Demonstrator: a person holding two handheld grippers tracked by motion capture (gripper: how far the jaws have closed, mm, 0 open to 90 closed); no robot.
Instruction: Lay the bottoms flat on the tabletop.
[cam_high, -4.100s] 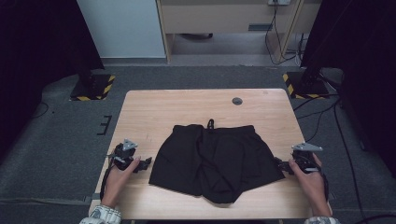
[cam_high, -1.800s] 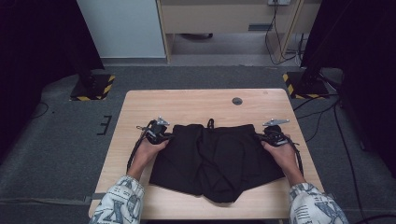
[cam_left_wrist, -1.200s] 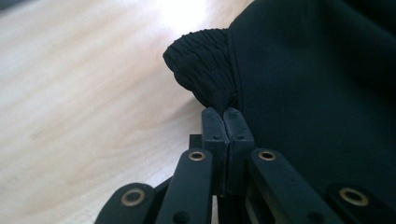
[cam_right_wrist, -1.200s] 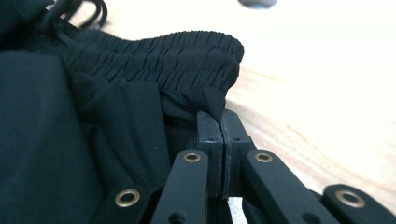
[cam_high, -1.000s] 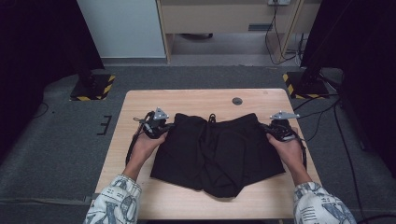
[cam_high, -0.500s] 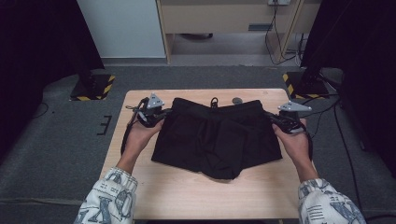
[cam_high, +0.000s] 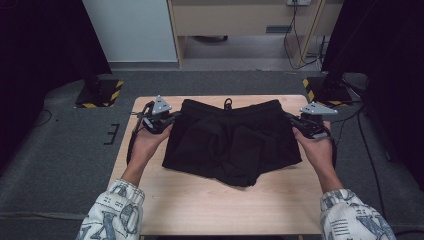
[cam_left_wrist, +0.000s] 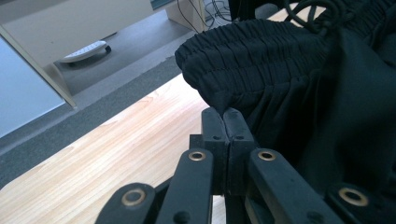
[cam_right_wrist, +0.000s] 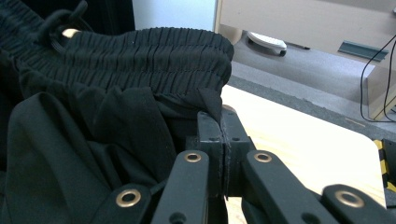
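Shorts (cam_high: 231, 142) lie on your table (cam_high: 220, 205), waistband toward the far edge. Your left gripper (cam_high: 165, 120) sits at their left corner, right gripper (cam_high: 302, 123) at their right.

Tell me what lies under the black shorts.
Under the black shorts lies the wooden table, bare around them. The left claw and right claw pinch the waistband corners. Whatever the cloth covers stays hidden.

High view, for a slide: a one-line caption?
Both grippers, left and right, hold black shorts by the waistband corners over a table.
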